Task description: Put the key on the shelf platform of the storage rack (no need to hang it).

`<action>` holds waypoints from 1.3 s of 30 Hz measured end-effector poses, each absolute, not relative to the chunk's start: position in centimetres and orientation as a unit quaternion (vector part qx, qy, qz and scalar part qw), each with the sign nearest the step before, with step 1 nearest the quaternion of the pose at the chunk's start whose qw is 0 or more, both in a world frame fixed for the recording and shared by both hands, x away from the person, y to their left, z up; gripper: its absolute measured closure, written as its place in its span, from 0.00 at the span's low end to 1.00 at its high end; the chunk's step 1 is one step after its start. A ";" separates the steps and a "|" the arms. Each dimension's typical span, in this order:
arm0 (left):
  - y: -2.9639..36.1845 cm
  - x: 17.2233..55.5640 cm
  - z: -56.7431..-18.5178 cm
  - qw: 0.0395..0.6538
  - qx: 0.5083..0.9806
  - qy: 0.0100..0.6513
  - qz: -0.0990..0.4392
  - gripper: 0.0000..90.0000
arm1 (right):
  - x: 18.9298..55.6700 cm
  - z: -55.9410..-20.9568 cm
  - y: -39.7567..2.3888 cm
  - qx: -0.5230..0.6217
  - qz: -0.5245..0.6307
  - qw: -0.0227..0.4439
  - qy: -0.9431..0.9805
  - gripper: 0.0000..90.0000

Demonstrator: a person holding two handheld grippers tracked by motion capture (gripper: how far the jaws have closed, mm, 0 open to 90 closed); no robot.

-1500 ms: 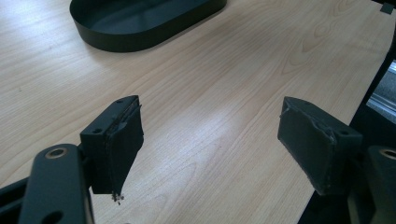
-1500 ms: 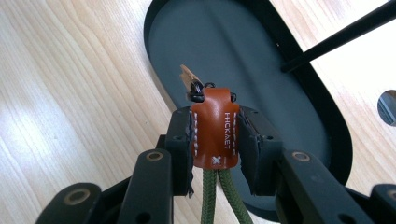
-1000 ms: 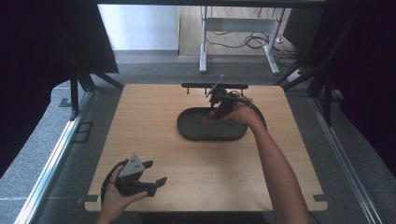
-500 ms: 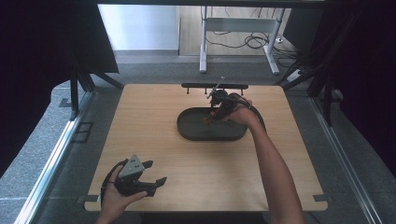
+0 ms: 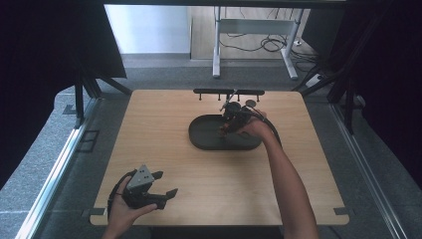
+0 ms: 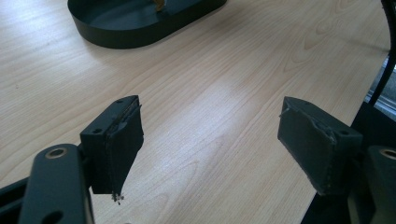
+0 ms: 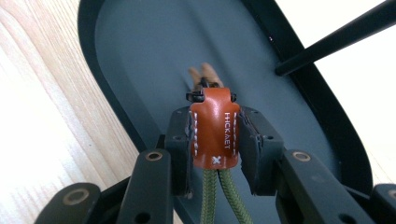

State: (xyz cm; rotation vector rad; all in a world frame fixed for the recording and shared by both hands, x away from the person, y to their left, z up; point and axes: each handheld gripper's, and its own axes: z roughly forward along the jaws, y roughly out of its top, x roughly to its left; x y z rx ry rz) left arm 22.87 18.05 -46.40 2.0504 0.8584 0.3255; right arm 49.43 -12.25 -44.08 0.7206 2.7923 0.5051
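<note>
While the right gripper [image 7: 215, 140] hangs over the dark oval tray [image 5: 199, 139], its jaws are clamped on the sides of a brown leather tab [image 7: 215, 133] with olive cord [image 7: 219, 196] trailing back, probably so the piece hangs clear above the tray floor. Meanwhile the left gripper [image 5: 161, 186] rests at the near-left corner of the wooden table [image 5: 164, 114], jaws spread wide and empty, seemingly waiting out of the way.

Laboratory-type recording station: a wooden table [image 5: 164, 129] enclosed by black curtains [image 5: 45, 64], standing on grey carpet [image 5: 54, 149], with loose cables [image 5: 263, 45] beneath a metal-framed desk [image 5: 254, 27] behind.
</note>
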 end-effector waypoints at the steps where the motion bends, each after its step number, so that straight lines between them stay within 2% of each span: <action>1: 18.0 22.9 -46.4 0.432 0.824 0.344 0.130 0.25 | 49.4 -44.2 -12.3 0.245 0.173 0.108 0.948 0.74; 20: 18.0 22.9 -46.4 0.432 0.823 0.344 0.130 0.25 | 49.8 -46.2 -12.3 0.237 0.160 0.109 0.952 0.73; 27: 18.0 22.9 -46.5 0.431 0.824 0.343 0.130 0.25 | 49.9 -46.4 -12.3 0.243 0.162 0.110 0.950 0.64; 39: 17.8 22.9 -46.5 0.431 0.825 0.342 0.130 0.25 | 48.9 -45.1 -12.6 0.238 0.181 0.117 0.947 0.60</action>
